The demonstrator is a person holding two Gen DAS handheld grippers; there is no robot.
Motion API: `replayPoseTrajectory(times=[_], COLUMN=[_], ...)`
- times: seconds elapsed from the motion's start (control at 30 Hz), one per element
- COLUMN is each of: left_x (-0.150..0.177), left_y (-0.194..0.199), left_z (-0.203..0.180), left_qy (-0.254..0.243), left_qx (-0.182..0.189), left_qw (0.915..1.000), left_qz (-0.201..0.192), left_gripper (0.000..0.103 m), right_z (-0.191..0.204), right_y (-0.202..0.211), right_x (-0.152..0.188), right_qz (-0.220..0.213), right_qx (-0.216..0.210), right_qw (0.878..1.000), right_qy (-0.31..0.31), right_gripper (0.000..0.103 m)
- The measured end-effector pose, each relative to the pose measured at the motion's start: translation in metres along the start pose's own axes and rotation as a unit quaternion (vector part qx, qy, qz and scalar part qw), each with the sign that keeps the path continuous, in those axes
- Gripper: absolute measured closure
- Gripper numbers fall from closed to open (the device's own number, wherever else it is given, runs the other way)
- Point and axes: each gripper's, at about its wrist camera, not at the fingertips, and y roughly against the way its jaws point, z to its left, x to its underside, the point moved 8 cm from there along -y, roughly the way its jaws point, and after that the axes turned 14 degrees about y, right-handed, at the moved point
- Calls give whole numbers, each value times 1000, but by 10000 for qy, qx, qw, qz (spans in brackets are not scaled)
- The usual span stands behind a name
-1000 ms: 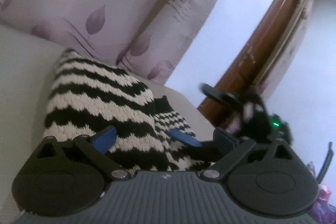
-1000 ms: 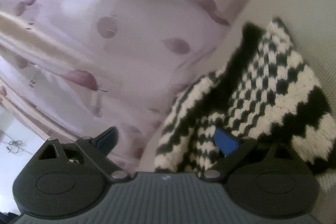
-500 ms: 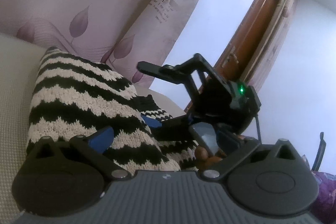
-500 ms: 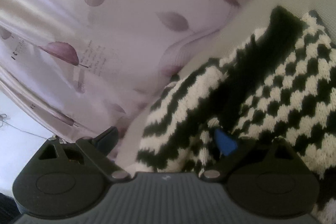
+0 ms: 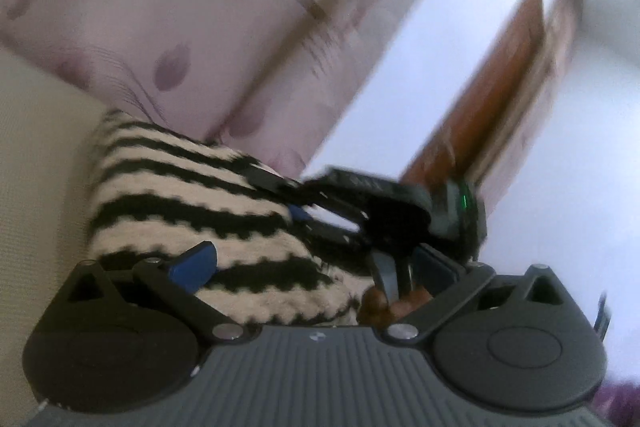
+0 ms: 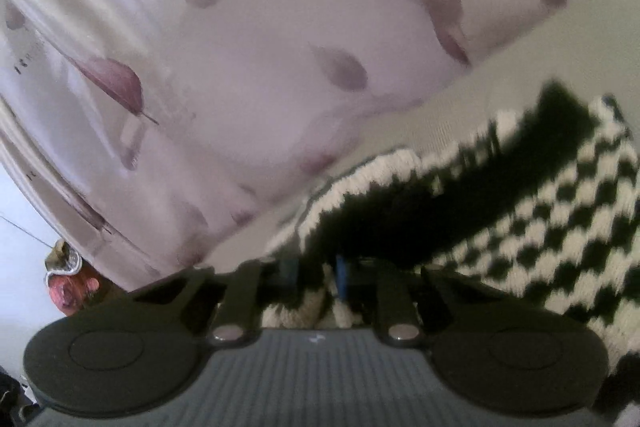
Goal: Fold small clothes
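Note:
A black-and-white knitted garment [image 5: 192, 195] lies folded on a cream surface [image 5: 36, 163]. In the left wrist view my left gripper [image 5: 316, 263] is open; its left blue pad [image 5: 196, 261] rests over the knit. The right gripper's body [image 5: 400, 211] shows just beyond, at the garment's right edge. In the right wrist view my right gripper [image 6: 316, 271] is shut on the knit's striped and checked edge [image 6: 500, 211]; fabric bunches between the pads.
A lilac leaf-print curtain [image 5: 200, 7] hangs behind the surface and fills the right wrist view [image 6: 240, 47]. A brown wooden door [image 5: 492, 107] and white wall [image 5: 400, 75] stand at the right. Pink clutter [image 6: 68, 287] lies low at left.
My right gripper has closed from wide open onto the garment's edge. The left gripper stays open over the knit, and both views have shifted and blurred with motion.

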Motion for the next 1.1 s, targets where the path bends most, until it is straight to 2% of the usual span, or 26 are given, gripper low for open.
replayPoseTrajectory(times=[0.1,0.2,0.33,0.47,0.6,0.63,0.67,0.7,0.73,0.77,0.9,0.93,0.97,1.0,1.03,1.1], left_x=[-15,-23,-17,-10,-2,-1,1,2,2,3,2,1,2,3,3,4], left_y=[21,26,12,3,-3,-3,-3,-3,-3,-2,-4,-3,-2,-2,-2,1], left_z=[7,16,33,32,24,23,23,24,26,27,34,34,34,34,33,31], left_qy=[142,18,270,150,-250,-300,-327,-322,-288,-247,-57,-42,-40,-48,-59,-100], left_qx=[-146,-382,-572,-574,-624,-637,-650,-662,-673,-686,-748,-764,-774,-780,-787,-787], left_qw=[9986,9974,9975,9982,9977,9975,9973,9973,9973,9973,9971,9970,9970,9969,9969,9968], left_qz=[-480,-613,-321,-84,31,48,62,69,73,81,87,80,75,73,65,24], left_gripper=[1,0,0,1,0,0,0,0,0,0,0,0,0,0,0,0], right_z=[1,-5,-28,-55,-68,-68,-67,-65,-61,-55,-48,-45,-44,-44,-46,-43], right_y=[9,23,45,58,49,47,44,42,39,36,21,16,13,10,8,15], right_x=[-12,-22,-31,-21,-3,-1,-1,-1,-2,-4,-7,-5,-3,-2,0,-9], right_qz=[-151,-308,-469,-272,-73,-66,-76,-108,-139,-146,67,205,303,428,491,318], right_qx=[-31,11,253,568,340,301,204,103,21,-55,123,138,289,415,468,503], right_qw=[9999,9995,9986,9980,9980,9975,9972,9971,9973,9977,9987,9989,9988,9981,9976,9982], right_qy=[7,-3,-19,-66,-524,-630,-715,-750,-721,-660,-485,-405,-251,-151,-116,37], right_gripper=[87,87,87,87,82,74,55,44,22,12,11,19,52,71,83,87])
